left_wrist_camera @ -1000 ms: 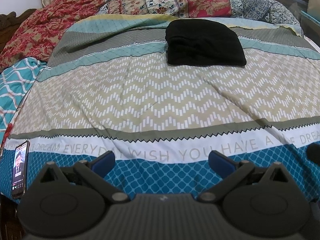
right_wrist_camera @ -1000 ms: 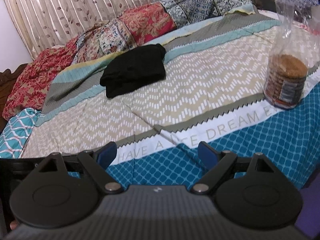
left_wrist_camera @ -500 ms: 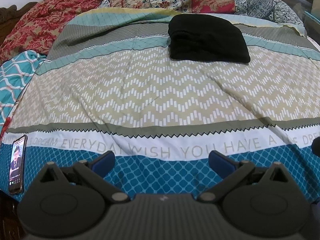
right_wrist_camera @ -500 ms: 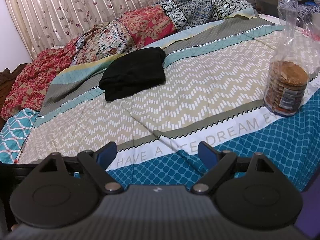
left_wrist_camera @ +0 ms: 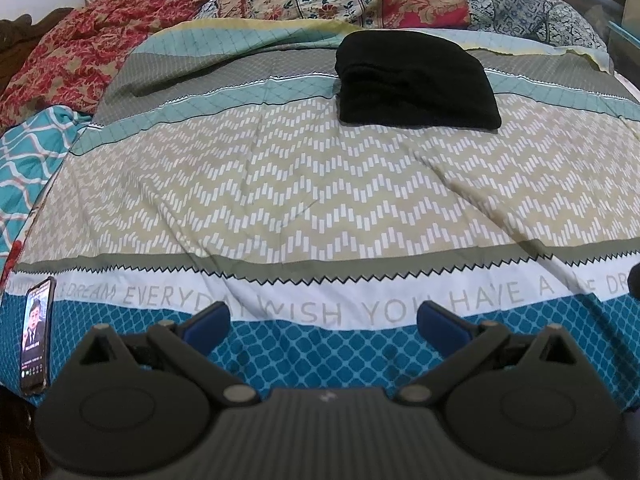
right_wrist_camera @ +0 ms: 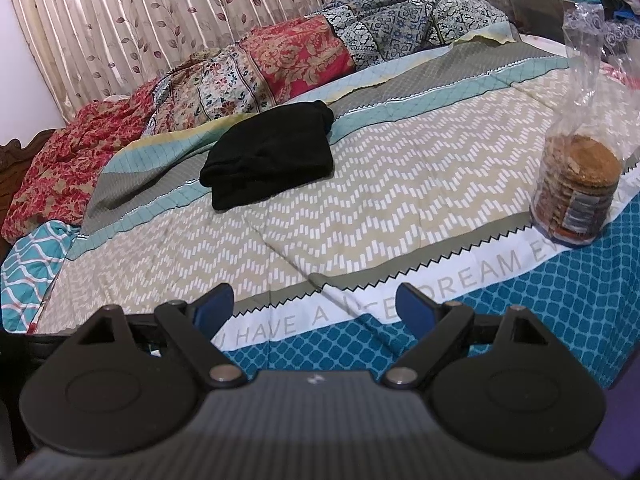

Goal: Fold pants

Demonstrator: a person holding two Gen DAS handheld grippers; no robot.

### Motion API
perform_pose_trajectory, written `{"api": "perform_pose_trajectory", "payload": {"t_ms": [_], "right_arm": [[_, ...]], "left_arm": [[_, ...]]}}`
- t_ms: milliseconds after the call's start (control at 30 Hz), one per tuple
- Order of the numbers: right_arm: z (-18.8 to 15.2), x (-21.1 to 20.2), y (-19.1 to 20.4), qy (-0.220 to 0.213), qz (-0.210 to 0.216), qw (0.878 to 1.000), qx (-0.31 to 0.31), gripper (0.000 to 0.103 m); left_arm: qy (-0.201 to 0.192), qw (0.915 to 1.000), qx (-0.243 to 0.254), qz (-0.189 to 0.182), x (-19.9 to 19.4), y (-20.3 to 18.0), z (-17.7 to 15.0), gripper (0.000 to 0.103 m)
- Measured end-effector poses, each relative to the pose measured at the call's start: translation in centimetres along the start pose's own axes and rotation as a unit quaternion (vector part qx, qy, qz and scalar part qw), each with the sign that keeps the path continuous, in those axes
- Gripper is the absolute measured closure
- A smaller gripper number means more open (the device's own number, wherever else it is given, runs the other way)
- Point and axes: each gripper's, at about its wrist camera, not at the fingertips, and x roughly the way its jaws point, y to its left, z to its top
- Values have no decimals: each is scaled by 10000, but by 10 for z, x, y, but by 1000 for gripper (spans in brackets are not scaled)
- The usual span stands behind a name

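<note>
The black pants [left_wrist_camera: 416,82] lie folded in a compact bundle on the far part of the patterned bedspread [left_wrist_camera: 320,184]; they also show in the right wrist view [right_wrist_camera: 272,156]. My left gripper [left_wrist_camera: 324,320] is open and empty, low over the near blue band of the bedspread, well short of the pants. My right gripper [right_wrist_camera: 316,306] is open and empty, also near the front edge, far from the pants.
A phone [left_wrist_camera: 36,344] with a lit screen lies at the near left edge of the bed. A clear bag of biscuits [right_wrist_camera: 580,184] stands at the right. Crumpled quilts [right_wrist_camera: 280,64] pile along the far side, with a curtain [right_wrist_camera: 160,12] behind.
Both grippers have drawn slightly back and tilted, so the bed and pants shifted a little in view. The pants have not moved. Both grippers stay open.
</note>
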Motion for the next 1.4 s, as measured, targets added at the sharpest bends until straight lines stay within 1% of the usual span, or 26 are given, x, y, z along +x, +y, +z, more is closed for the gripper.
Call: {"api": "perform_pose_trajectory", "payload": {"t_ms": [667,1000,1267,1400], "right_arm": [[7,0,-6,-100,-6,9999,75,13],[7,3,-10,-119,-38,9999,90,13],[12,7,-13,-126,-48,9999,96,13],[18,10,-15,-164,-49,9998,91,13]], "left_arm": [[-6,9999,83,-65,-2,-10,6,0],[80,9999,75,-46,4,-14,9,0],[102,9999,58,-48,7,-18,16,0],[86,9999,65,-42,10,-21,25,0]]}}
